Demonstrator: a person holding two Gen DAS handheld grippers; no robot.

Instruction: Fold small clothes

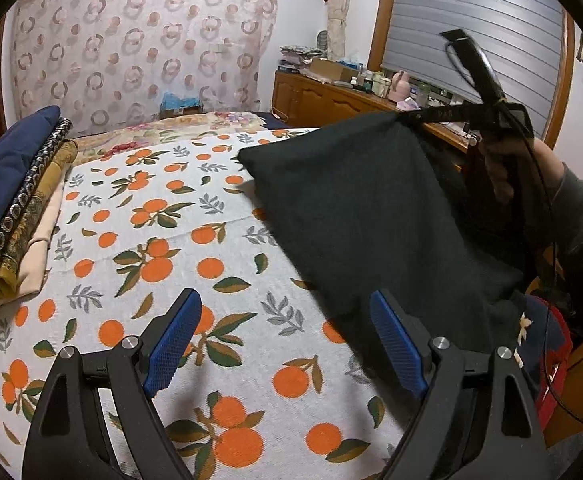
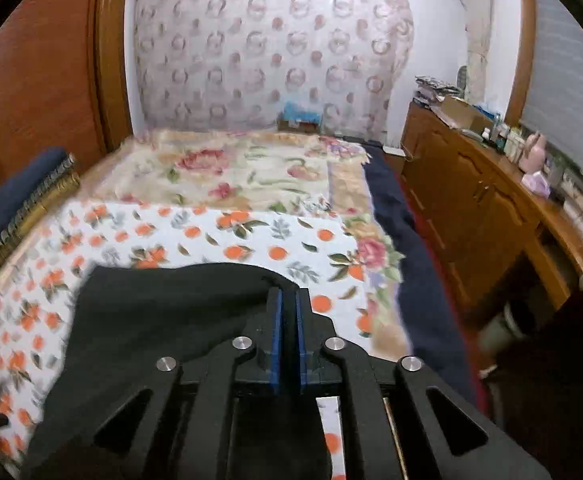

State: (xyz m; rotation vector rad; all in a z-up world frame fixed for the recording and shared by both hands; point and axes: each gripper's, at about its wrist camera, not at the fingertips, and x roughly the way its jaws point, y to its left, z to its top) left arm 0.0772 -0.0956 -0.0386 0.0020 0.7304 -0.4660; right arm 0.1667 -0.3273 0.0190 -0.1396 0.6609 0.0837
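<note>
A: Left wrist view: what is the left tool (image 1: 287,344) doing?

B: It is hovering with its blue pads (image 1: 173,338) spread wide, holding nothing, above the orange-print bed cover (image 1: 163,240).

A: And the right tool (image 2: 289,300)?

B: Its pads are pressing together on a corner of the black garment (image 1: 355,216), which is hanging lifted over the bed's right side. Folded clothes (image 1: 15,200) are lying stacked at the left edge.

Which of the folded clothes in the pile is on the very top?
The plain navy blue one tops the pile. Under it come a dark patterned piece, a gold-brown one, then a peach one.
</note>
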